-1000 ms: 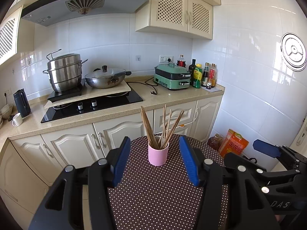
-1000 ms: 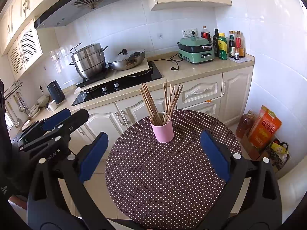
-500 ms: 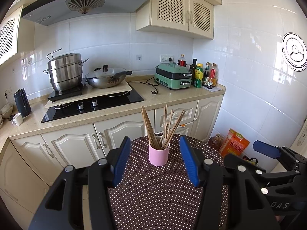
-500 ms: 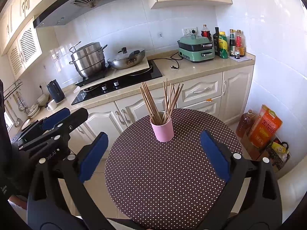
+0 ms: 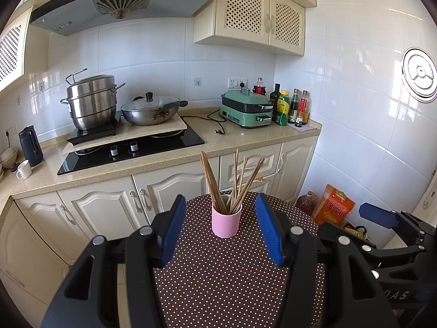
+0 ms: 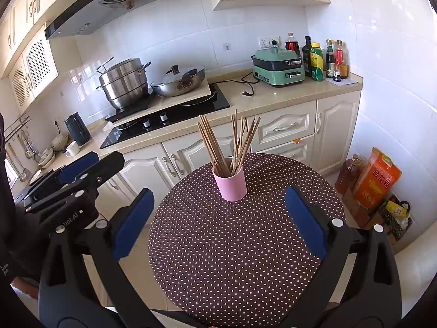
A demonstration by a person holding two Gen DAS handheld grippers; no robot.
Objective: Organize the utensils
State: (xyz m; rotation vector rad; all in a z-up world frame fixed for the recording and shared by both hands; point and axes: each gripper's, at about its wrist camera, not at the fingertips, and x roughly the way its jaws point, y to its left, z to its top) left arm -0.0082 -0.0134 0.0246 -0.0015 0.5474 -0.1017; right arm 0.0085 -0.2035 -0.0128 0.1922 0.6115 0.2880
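Nothing has changed across the last second: both claws sit exactly where they were, and the scene between them is as it was.

The pink cup (image 6: 231, 182) stands upright on the round polka-dot counter (image 6: 245, 246), toward its far side, with a fan of wooden chopsticks (image 6: 229, 142) leaning out of it in two loose bunches. No utensil lies loose on the cloth that I can see.

Left claw (image 5: 223, 231): released, blue pads parted to a middling gap, nothing between them. In its own view the cup appears framed between the pads, but it stands beyond the tips, not touched.

Right claw (image 6: 220, 225): released and spread wide, empty, held back over the near edge of the counter, well apart from the cup.

Reading: a held pause. With the chopsticks all in the cup, the sorting looks either finished or not yet begun; the frames do not settle which. If a move follows, the left claw is the better lined up on the cup. The bunches lean freely, so any nudge to the cup may tip it.
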